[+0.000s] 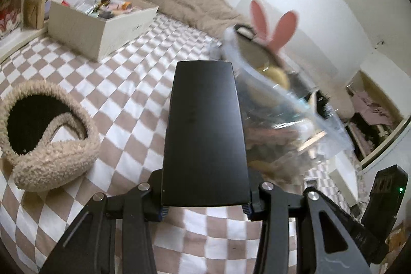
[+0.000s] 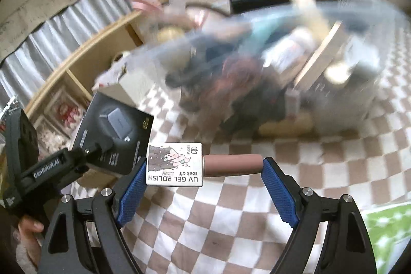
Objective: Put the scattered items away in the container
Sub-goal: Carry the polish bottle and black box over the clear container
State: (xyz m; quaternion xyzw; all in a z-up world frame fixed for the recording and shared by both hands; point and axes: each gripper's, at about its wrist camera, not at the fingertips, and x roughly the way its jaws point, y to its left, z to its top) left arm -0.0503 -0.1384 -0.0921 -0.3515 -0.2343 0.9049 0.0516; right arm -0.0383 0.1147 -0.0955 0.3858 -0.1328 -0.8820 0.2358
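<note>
Black box (image 1: 204,130) clenched in left gripper (image 1: 205,207); right gripper (image 2: 203,168) pinching gel polish bottle (image 2: 195,164) endwise.
Bottle risking popping out before reaching clear container (image 2: 282,63) at 12 o'clock.

Left gripper (image 1: 205,207) clamps a black box (image 1: 205,132); right gripper (image 2: 205,171) pinches a polish bottle (image 2: 200,164) endwise

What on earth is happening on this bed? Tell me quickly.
A person is tidying loose items on a checkered bedspread, a handheld gripper in each hand. The left gripper is shut on a flat black box. The right gripper clamps a bottle of UV gel polish lengthwise between its blue pads. Ahead is a clear plastic container, already holding mixed items but blurred. A fuzzy bag and a filled cardboard box also sit on the bed.
</note>
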